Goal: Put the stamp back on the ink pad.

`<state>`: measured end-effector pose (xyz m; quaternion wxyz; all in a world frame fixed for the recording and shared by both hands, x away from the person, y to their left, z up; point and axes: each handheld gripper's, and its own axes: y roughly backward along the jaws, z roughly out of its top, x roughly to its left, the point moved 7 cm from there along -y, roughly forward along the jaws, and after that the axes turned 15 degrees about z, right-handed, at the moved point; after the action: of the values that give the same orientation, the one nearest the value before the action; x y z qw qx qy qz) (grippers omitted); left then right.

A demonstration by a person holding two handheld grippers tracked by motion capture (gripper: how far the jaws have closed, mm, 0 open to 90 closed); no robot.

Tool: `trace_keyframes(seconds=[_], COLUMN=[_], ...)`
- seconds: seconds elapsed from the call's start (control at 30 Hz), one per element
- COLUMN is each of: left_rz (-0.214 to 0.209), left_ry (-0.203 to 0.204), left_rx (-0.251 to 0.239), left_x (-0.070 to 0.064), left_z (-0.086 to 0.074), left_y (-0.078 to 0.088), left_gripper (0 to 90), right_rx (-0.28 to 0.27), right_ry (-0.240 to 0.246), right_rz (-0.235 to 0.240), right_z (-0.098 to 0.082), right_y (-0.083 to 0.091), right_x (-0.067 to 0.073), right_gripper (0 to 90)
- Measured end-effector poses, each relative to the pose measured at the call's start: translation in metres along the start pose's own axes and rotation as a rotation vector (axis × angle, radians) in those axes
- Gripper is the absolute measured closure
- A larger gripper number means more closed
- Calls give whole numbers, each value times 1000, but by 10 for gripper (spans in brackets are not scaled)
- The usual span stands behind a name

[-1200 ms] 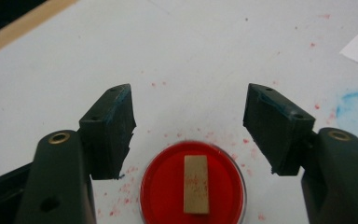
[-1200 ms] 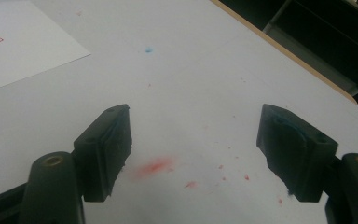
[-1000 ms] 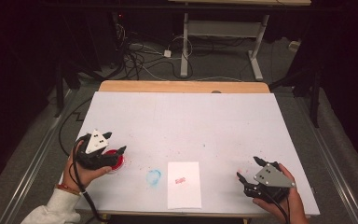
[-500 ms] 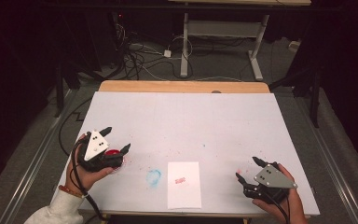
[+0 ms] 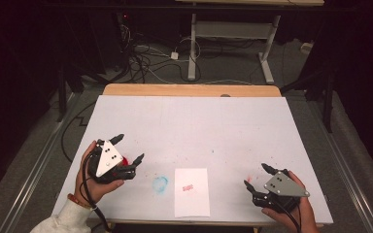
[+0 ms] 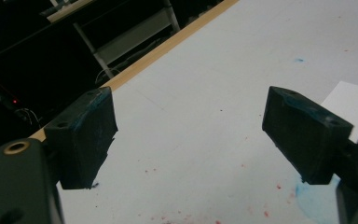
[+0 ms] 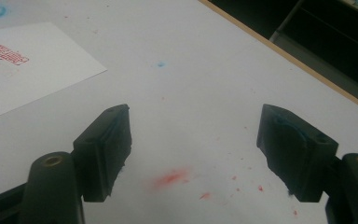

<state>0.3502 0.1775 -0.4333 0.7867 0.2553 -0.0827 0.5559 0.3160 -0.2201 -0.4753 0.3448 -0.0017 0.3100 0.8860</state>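
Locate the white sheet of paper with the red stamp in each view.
High view: sheet of paper lies at the table's near edge, between the grippers.
Left gripper view: a white corner at the right edge, above the right jaw.
Right gripper view: upper left.
Shared landmark: blue smudge beside the sheet.

Your left gripper (image 5: 127, 149) sits a bit further from the table's near-left corner than a second ago, shifted toward the middle of the white table (image 5: 194, 121). The grey plate on it is tilted now, corner pointing up toward the far side. The red thing under its jaws a second ago is mostly covered; just a speck of red shows beside the gripper body from the high view. Its jaws have just been opening: they stand wide apart now, nothing between them, only bare table with red specks and the edge of the blue smudge (image 6: 314, 198) behind.
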Motion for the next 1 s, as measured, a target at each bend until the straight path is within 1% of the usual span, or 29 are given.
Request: trace_keyframes(seconds=[0.1, 0.33, 0.4, 0.47, 0.57, 0.7, 0.87, 1.0], left_rz=[-11, -30, -32, -38, -47, -41, -45, -65], left_ry=[0, -25, -39, -42, -55, -69, -84, -104], left_rx=[-10, -30, -26, -29, -18, -11, 5, 18], left_x=[-4, -14, -16, -19, -22, -25, -27, -31], left_z=[1, 1, -1, -2, -8, -17, -27, -35], left_y=[0, 0, -1, -1, -2, -2, -3, -4], left_gripper=[172, 172, 172, 172, 172, 172, 172, 172], right_rx=[-2, -7, -8, -7, -10, -16, -19, -20], right_ry=[1, 0, 4, 9, 11, 11, 15, 13], right_rz=[4, 1, -1, 1, -1, -4, -5, -4], right_z=[0, 1, 2, 2, 2, 3, 2, 2], right_y=[0, 0, 0, 0, 0, 0, -1, -1], right_x=[1, 2, 3, 3, 4, 4, 5, 5], right_gripper=[262, 261, 262, 262, 262, 262, 261, 261])
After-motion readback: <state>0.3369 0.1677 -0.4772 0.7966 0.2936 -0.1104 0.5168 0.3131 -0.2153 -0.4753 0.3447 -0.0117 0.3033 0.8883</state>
